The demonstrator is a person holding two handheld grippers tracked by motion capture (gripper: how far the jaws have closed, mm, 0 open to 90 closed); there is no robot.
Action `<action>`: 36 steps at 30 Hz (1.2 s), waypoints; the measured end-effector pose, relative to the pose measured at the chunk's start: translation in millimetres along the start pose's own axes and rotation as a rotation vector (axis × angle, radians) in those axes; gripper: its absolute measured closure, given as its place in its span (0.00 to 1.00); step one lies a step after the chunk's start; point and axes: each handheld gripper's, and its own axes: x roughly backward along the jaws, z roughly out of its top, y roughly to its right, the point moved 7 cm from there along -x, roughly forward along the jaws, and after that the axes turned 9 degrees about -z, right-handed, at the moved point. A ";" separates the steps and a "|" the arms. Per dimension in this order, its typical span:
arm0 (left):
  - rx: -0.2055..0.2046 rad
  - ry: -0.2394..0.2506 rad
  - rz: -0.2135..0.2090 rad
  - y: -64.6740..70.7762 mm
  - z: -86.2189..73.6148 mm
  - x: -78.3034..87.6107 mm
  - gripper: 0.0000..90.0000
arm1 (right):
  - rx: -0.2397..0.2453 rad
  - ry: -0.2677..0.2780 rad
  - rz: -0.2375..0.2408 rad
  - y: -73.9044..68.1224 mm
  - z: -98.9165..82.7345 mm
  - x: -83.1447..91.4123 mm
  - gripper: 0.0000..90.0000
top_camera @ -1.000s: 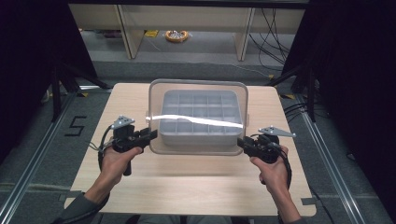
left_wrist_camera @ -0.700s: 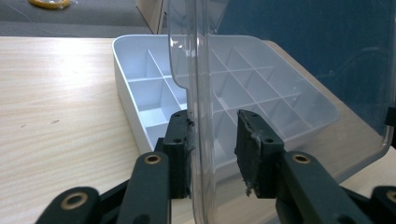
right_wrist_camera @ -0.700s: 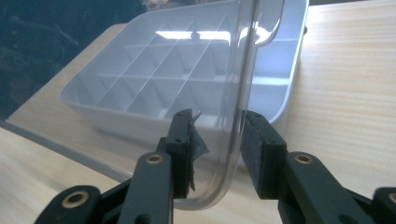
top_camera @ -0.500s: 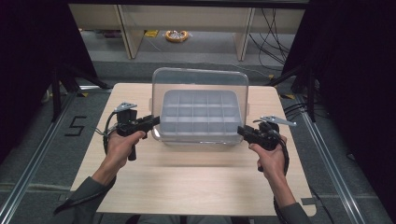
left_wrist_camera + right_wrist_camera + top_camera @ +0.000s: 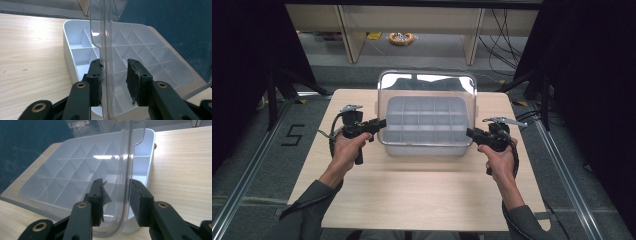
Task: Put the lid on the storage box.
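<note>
The clear lid [image 5: 427, 82] stands raised over the white compartment tray [image 5: 426, 121] at the desk's [image 5: 422, 190] middle. Left gripper [image 5: 115, 75] and right gripper [image 5: 116, 196] straddle its near corners, fingers apparently not fully clamped. Swing both sides evenly to avoid twisting.

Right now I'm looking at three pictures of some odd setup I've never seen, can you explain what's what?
A person sits at a wooden table holding a handheld tool in each hand: the left gripper and the right gripper. One camera looks down from above; the two others ride on the grippers, looking along their black jaws. On the table sits a white divided tray, its compartments empty. Its clear lid stands raised, and each gripper's jaws straddle a side edge of it with a gap showing, not clamped tight.
</note>
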 end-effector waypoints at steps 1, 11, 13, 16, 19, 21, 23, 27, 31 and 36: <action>0.001 -0.002 0.003 -0.7 0.3 -1.7 0.72 | -0.040 -0.011 -0.003 -2.7 0.5 -0.6 0.73; 0.021 -0.006 0.014 -6.9 -0.6 -17.9 0.72 | -0.013 -0.021 -0.023 9.8 7.2 -19.3 0.72; 0.021 -0.013 0.018 -7.5 -1.4 -21.3 0.72 | -0.053 -0.044 -0.038 8.6 6.1 -21.0 0.71; 0.030 -0.017 0.017 -9.4 -2.0 -25.8 0.72 | -0.008 -0.031 -0.043 16.1 6.3 -27.2 0.71; 0.040 -0.024 0.025 -11.0 -3.9 -28.7 0.72 | -0.066 -0.056 -0.045 13.6 3.5 -28.7 0.71; 0.046 -0.030 0.028 -13.0 -5.5 -30.0 0.72 | -0.024 -0.034 -0.047 18.9 3.8 -33.5 0.71; 0.049 -0.029 0.034 -15.0 -7.0 -32.0 0.71 | -0.033 -0.043 -0.036 18.2 2.3 -34.9 0.71; 0.065 -0.034 0.032 -17.9 -9.0 -34.5 0.71 | -0.055 -0.057 -0.051 17.2 1.2 -38.1 0.70; 0.069 -0.047 0.039 -18.7 -8.7 -36.6 0.70 | -0.091 -0.075 -0.053 15.2 0.7 -38.3 0.70; 0.091 -0.071 0.034 -19.7 -9.1 -38.1 0.69 | -0.076 -0.065 -0.048 17.3 2.7 -38.5 0.69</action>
